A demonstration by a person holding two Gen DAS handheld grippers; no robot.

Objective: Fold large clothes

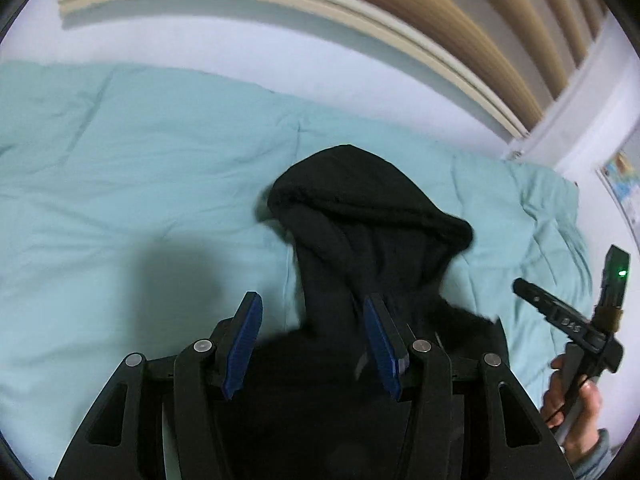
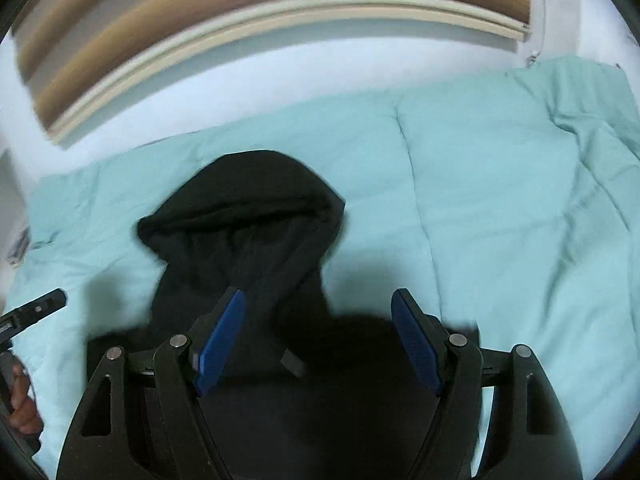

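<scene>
A black hooded sweatshirt (image 1: 360, 232) lies flat on a light teal duvet (image 1: 120, 168), hood pointing away from me. It also shows in the right wrist view (image 2: 248, 220). My left gripper (image 1: 312, 320) is open and empty, hovering over the garment's left shoulder by the hood's base. My right gripper (image 2: 318, 316) is open and empty, hovering over the right shoulder. The right gripper also appears at the right edge of the left wrist view (image 1: 560, 312), held by a hand. The garment's lower body is hidden under the grippers.
The teal duvet (image 2: 500, 200) covers the bed, with wrinkles at the right. Beyond it are a white wall (image 1: 280, 40) and tan and cream horizontal slats (image 1: 460, 20). The other gripper's tip (image 2: 36, 312) shows at the left edge of the right wrist view.
</scene>
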